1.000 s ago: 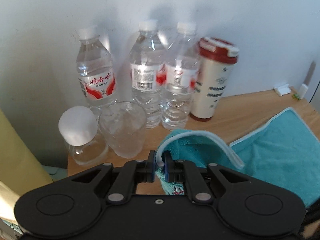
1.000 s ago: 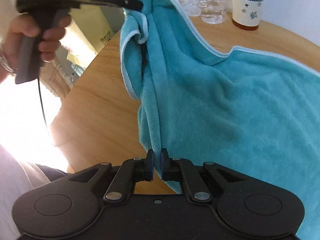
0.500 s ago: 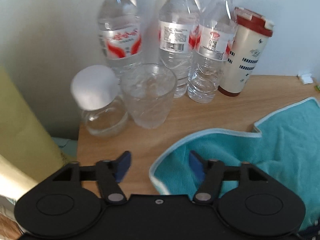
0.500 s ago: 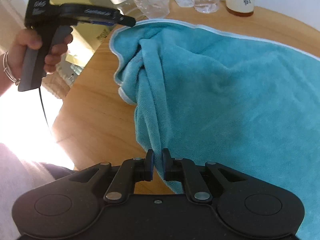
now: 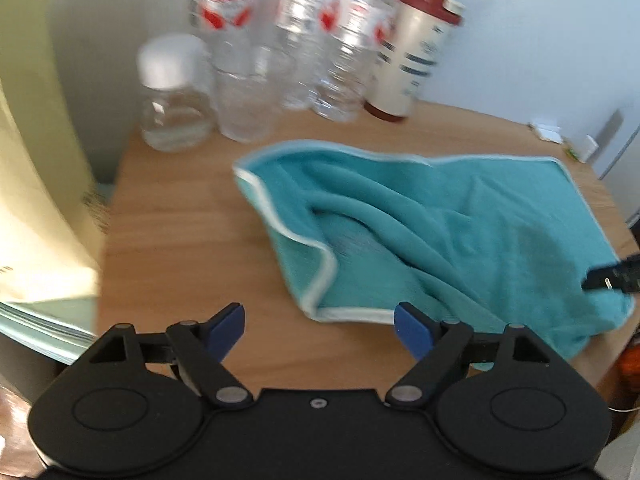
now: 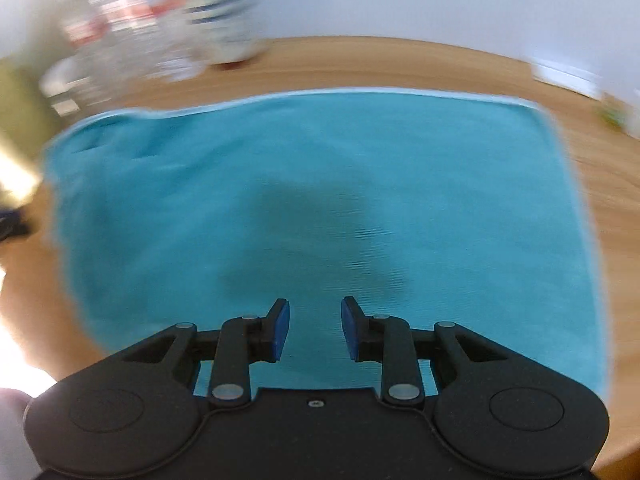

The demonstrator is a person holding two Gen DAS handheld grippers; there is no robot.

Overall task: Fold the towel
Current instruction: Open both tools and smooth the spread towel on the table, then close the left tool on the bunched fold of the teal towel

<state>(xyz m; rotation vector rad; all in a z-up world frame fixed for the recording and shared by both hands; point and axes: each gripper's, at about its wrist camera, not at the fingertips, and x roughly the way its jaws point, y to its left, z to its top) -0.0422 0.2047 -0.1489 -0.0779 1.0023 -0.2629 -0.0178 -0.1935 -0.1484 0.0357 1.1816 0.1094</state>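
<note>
A: Where does the fold stand?

B: One fold looks laid. The teal towel (image 5: 460,236) lies doubled on the wooden table (image 5: 180,240), in front of the water bottles (image 5: 320,32) and the red-lidded cup (image 5: 412,56).

A: Neatly?

B: No. Its left end is rumpled, with ridges and a curled white hem.

A: And the tools?

B: The left gripper (image 5: 320,324) stands wide apart and holds nothing. The right gripper (image 6: 314,330) hovers over the cloth, jaws parted, also holding nothing. I judge smoothing and a further fold remain.
</note>
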